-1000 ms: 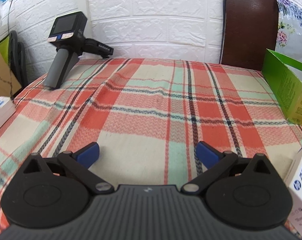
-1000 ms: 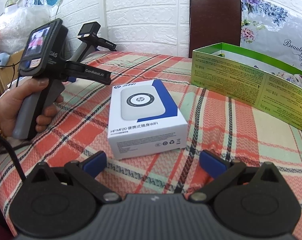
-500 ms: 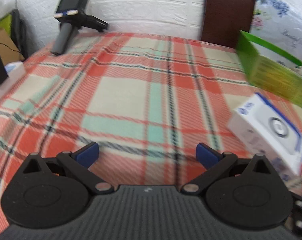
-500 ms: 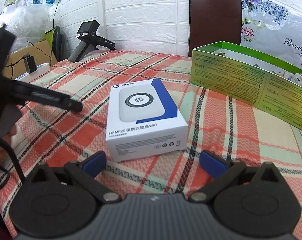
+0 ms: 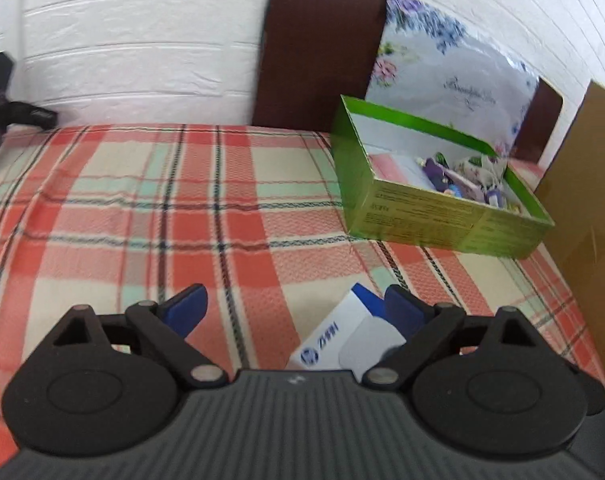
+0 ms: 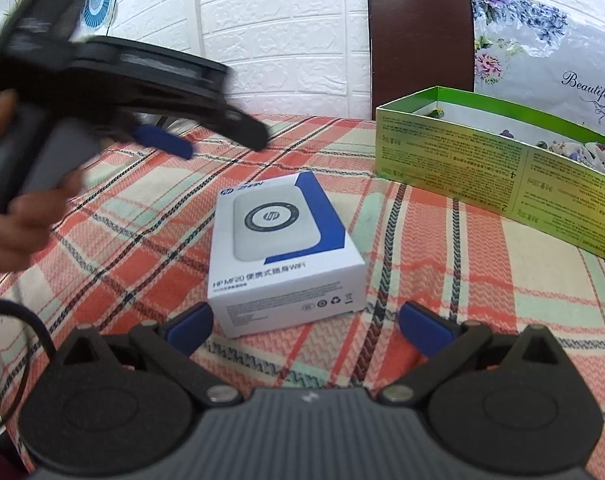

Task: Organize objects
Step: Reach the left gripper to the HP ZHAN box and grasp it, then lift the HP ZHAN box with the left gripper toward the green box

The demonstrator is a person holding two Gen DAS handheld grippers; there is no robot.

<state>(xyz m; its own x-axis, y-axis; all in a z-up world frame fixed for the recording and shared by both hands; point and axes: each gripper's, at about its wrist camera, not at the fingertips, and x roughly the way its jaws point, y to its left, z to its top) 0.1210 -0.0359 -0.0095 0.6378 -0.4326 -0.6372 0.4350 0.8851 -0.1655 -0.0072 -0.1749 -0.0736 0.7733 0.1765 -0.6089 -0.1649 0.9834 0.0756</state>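
closing over the white-and-blue cardboard router box [image 6: 284,256], the left gripper [image 5: 294,306] has jaws narrowing, box partly between them, pads not pressing yet. right gripper [image 6: 304,326] is spread, empty, just short of the box. box lies on the red plaid tablecloth [image 5: 142,216], near the open green cardboard box [image 5: 442,216]. risk: off-centre pinch on one corner could twist or skid the box.

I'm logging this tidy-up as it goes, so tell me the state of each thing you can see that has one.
Left hand-held gripper: jaws wide but closing, nothing gripped, coming over the white box.
Right hand-held gripper: open, empty, just short of the white box.
White box: closed, flat on the plaid cloth, untouched.
Green box: open-topped, small items inside.
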